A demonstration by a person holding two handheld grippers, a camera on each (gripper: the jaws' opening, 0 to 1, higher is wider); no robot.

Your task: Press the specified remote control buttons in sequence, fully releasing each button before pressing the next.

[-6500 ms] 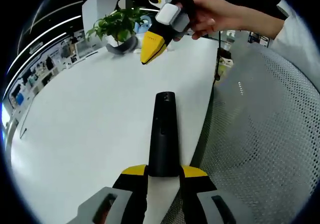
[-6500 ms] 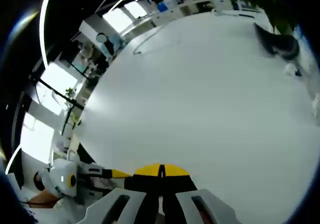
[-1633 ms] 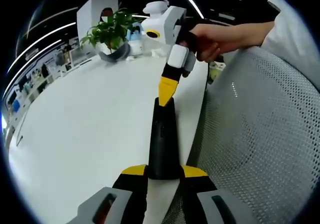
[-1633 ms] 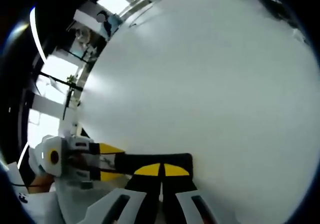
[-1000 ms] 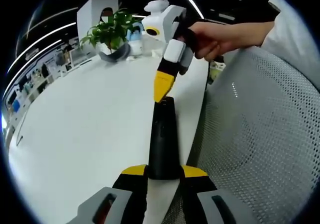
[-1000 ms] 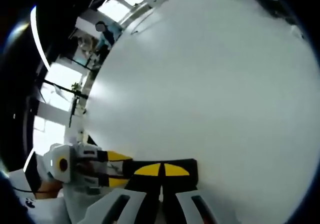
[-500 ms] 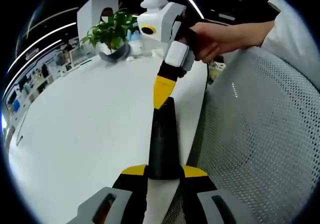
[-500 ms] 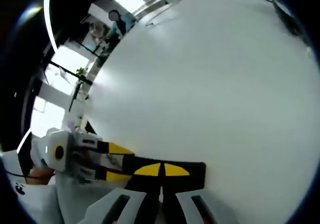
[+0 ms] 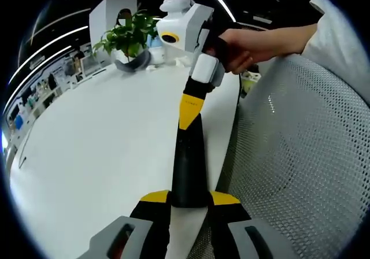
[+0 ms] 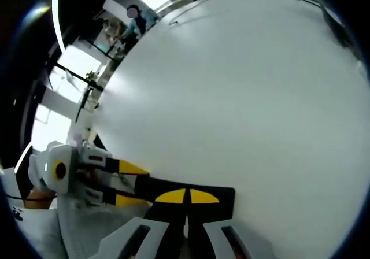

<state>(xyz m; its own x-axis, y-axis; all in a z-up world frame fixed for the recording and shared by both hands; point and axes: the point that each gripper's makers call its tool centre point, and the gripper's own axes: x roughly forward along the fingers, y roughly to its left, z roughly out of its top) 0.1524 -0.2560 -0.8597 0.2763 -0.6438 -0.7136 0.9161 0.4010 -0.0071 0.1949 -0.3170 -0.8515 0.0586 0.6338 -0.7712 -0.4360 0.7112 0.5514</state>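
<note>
left tongs (image 9: pixel 189 200) clamping remote (image 9: pixel 189 161) at lower centre, over white bench (image 9: pixel 104 132) | right tongs (image 9: pixel 188 112), tips together, pressing its far end | advice: press straight down, lift fully clear before next button

Slim black remote (image 9: pixel 188 161), held lengthwise

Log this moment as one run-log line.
left tool: shut on remote | right tool: shut, tip on remote's far end | table under remote
</note>
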